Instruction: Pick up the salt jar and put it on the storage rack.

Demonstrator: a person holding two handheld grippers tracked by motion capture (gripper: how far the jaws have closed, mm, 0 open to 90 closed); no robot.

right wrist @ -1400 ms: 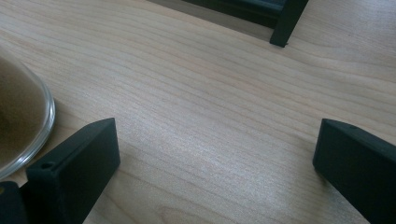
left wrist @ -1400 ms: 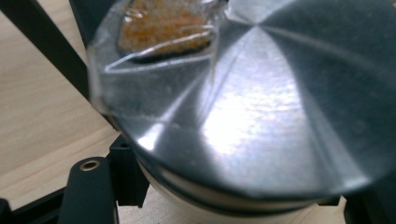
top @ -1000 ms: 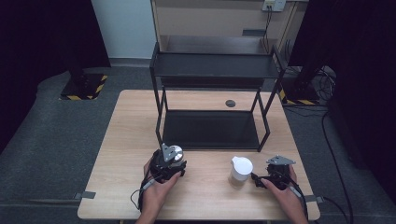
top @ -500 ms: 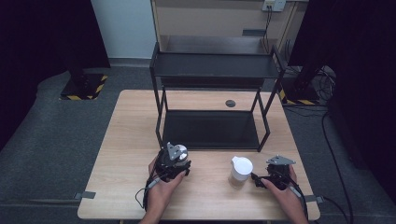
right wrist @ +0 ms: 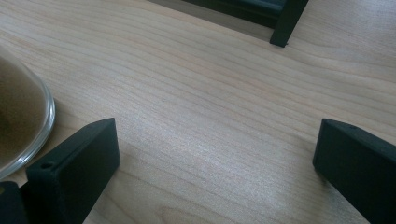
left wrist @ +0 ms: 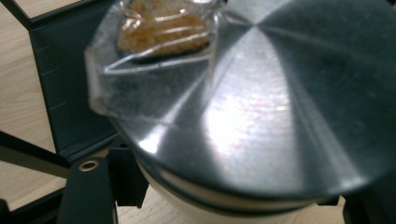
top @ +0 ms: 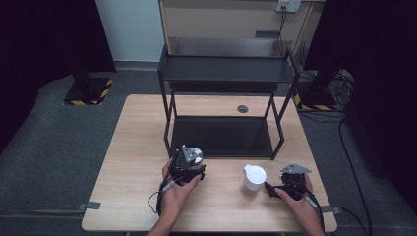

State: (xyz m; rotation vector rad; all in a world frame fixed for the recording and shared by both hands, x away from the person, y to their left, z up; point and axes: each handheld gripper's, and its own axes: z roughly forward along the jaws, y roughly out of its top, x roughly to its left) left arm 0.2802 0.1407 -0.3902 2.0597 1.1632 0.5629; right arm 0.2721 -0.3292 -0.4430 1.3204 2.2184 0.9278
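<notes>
Left gripper (top: 189,164) grips a metal-lidded jar (left wrist: 261,116); right gripper (top: 280,189) open.

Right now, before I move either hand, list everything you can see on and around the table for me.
Jar with metal lid: one, silver lid, pale body, held in the left gripper near the rack's front left leg.
White container: one, white, on the table front right, beside the right gripper.
Rack: one, black, two shelves, standing mid-table.
Small round disc: one, dark, on the table behind the rack.
Table: one, light wood.
Left gripper: black, shut on the jar.
Right gripper: black, jaws open, nothing between them, low over the table.
</notes>
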